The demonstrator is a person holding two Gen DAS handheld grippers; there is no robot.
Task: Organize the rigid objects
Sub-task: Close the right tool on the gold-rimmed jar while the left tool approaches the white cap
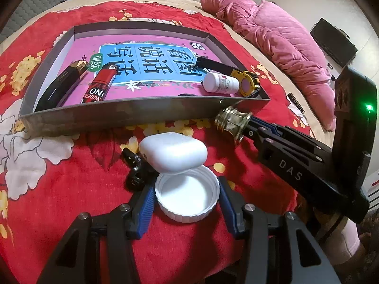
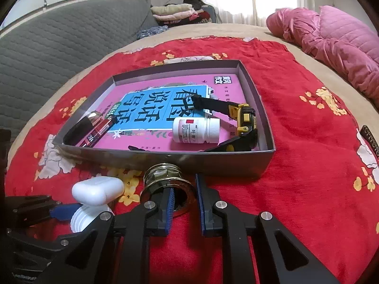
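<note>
We judge approx. half done: lighter (image 1: 100,82), pill bottle (image 1: 221,83) and watch (image 1: 246,80) lie in the tray (image 1: 123,113), while right gripper (image 2: 184,203) pinches the brass fitting (image 2: 165,184) and left gripper (image 1: 186,201), spread, straddles the white cap (image 1: 187,196) w/ the earbud case (image 1: 173,151) just beyond, all outside it.

In the left wrist view the box (image 1: 132,113) front wall hides the lower ends of the lighter (image 1: 100,84) and black case (image 1: 59,85). The earbud case (image 1: 174,152) covers the cap (image 1: 187,196) rim at 12 o'clock and part of the black clip (image 1: 135,165). In the right wrist view the cap (image 2: 88,216) is mostly hidden behind the gripper arms, and the bottle (image 2: 195,130) label print is too small to read.
</note>
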